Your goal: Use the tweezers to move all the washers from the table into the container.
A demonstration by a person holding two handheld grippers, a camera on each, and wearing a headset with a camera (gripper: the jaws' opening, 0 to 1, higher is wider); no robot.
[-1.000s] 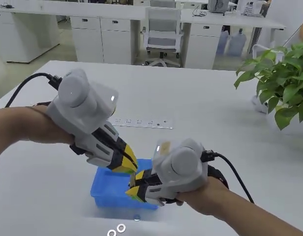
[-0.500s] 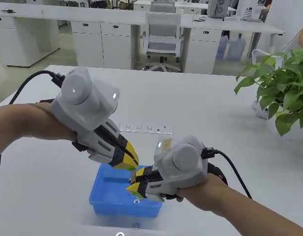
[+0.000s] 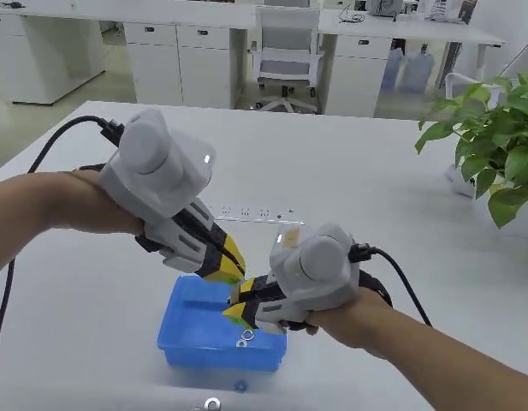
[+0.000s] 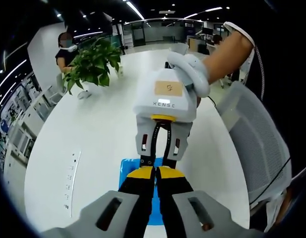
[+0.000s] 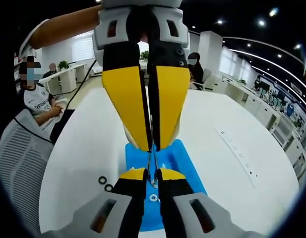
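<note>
The drop-off step is judged to be in hand: both grippers are held tip to tip over the blue container (image 3: 199,354). The left gripper (image 3: 236,274) is seen clamped on the upper end of the tweezers (image 5: 152,161). The tweezers' thin legs run down between the jaws of the right gripper (image 5: 152,176). Those jaws stand almost together, and whether they pinch the legs cannot be told. A washer (image 5: 153,198) lies in the container just beyond the right gripper's tips. Two more washers (image 5: 102,179) lie on the table (image 5: 73,163) beside the container, nearer the person than the grippers. Next, the tweezers would need to be carried out to them and closed on a rim. The tweezers' points are hidden, so a held washer cannot be ruled out.
</note>
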